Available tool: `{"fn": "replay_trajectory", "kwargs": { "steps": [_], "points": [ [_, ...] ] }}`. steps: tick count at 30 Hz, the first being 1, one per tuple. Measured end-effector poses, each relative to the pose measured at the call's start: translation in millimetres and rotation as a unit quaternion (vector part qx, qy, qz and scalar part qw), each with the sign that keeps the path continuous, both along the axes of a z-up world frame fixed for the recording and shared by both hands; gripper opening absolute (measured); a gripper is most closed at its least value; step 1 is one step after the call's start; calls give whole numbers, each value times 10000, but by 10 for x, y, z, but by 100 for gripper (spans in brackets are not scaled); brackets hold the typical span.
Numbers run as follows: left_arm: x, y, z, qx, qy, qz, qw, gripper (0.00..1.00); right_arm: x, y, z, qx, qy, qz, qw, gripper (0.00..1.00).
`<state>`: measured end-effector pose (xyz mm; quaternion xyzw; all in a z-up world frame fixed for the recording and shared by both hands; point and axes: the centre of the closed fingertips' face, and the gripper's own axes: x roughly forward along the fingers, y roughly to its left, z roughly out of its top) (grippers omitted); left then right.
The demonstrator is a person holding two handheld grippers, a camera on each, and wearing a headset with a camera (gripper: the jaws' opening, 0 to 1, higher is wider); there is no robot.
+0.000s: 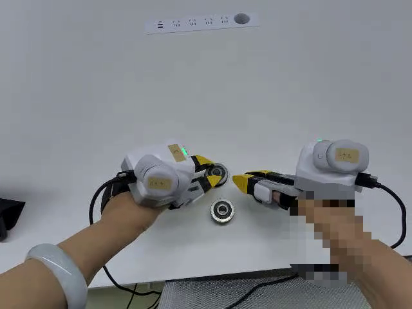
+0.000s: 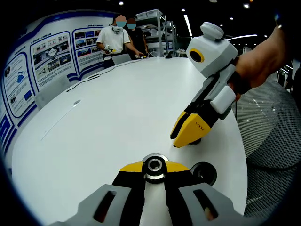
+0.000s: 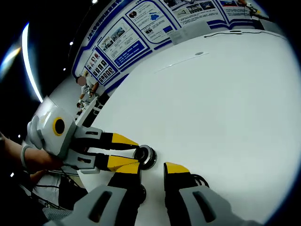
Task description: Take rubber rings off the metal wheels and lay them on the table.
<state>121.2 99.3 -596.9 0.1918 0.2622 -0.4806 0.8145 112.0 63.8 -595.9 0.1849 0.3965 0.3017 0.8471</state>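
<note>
Left tongs point(image 1: 207, 172) are pinching a metal wheel point(image 2: 154, 165) at the white counter point(image 1: 193, 96).
On the left, a hand is holding the left tongs, and their yellow tips are squeezing the small round wheel from both sides. The wheel is wearing a dark ring point(image 1: 223, 172) around its shiny middle, and I cannot tell if it is touching the counter. Just beside it, nearer the person, a second wheel point(image 1: 222, 210) is lying flat on the counter with nothing touching it. On the right, the right tongs point(image 1: 243, 182) are pointing at the held wheel, near it but apart from it. Their tips are sitting a little apart and are gripping nothing. Far back, a white power strip point(image 1: 199, 23) is lying on the counter.
</note>
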Motion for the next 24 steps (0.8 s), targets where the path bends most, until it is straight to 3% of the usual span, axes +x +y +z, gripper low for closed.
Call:
{"fn": "replay_trajectory", "kwargs": {
  "steps": [11, 16, 24],
  "points": [
    [-1, 0, -37, 71, 75, -79, 9999, 14, 36, 96, -26, 565, 390, -280, 9973, 20],
    [-1, 6, -40, 65, 93, -76, 9999, 14, 31, 155, -83, 644, 546, -304, 9960, 21],
    [12, 14, -57, 65, 83, -77, 9999, 14, 39, 274, -85, 1084, 895, -470, 9890, 22]
  ]
}}
